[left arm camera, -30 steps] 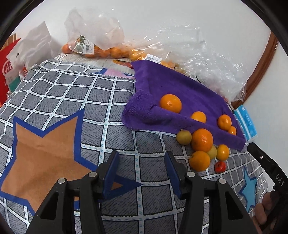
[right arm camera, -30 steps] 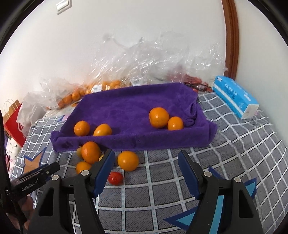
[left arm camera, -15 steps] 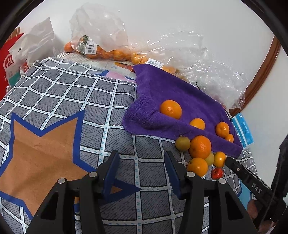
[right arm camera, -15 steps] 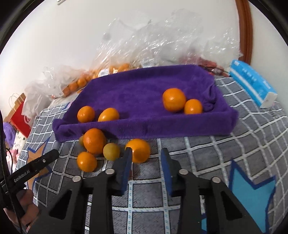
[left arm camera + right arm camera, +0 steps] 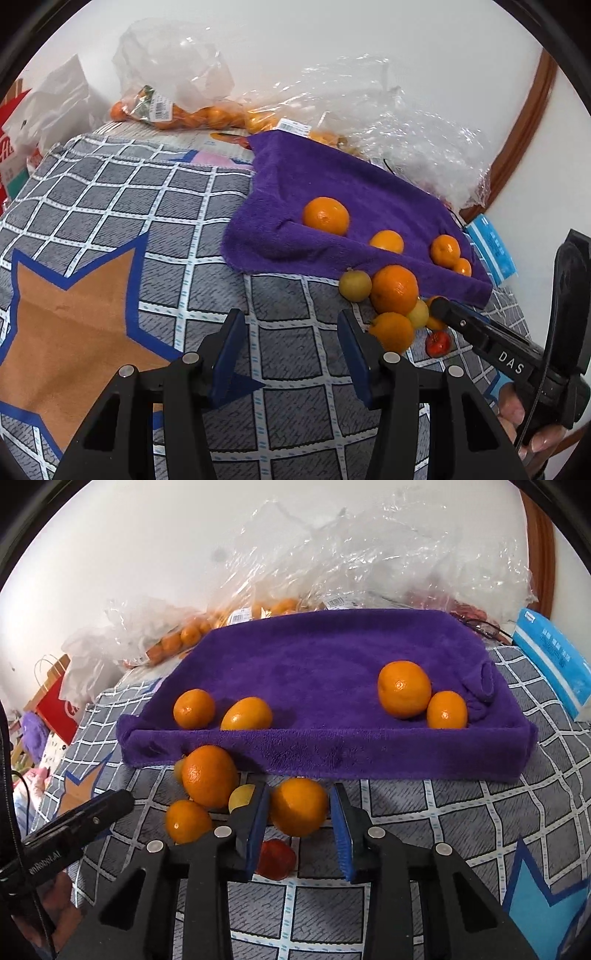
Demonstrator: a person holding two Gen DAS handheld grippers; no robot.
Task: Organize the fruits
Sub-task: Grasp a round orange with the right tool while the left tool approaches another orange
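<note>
A purple towel tray [image 5: 332, 753] holds several oranges, among them a large one [image 5: 404, 688]. In front of it on the checked cloth lie loose fruits: a big orange [image 5: 208, 777], a small orange [image 5: 186, 821], a yellow-green fruit [image 5: 242, 797], a red fruit [image 5: 277, 860]. My right gripper [image 5: 299, 812] is open, its fingers on either side of an orange [image 5: 299, 806], with a gap on the right side. My left gripper [image 5: 291, 350] is open and empty over the cloth, left of the loose fruits [image 5: 393, 290]. The towel tray also shows in the left wrist view [image 5: 332, 184].
Clear plastic bags with oranges [image 5: 280, 605] lie behind the tray against the wall. A blue tissue pack [image 5: 550, 657] lies at the right. A red paper bag [image 5: 55, 709] stands at the far left. The left gripper's finger [image 5: 74, 819] reaches in beside the loose fruits.
My right gripper has moved forward and down to the loose fruits and narrowed around one orange. The left gripper has stayed open and shifted slightly.
</note>
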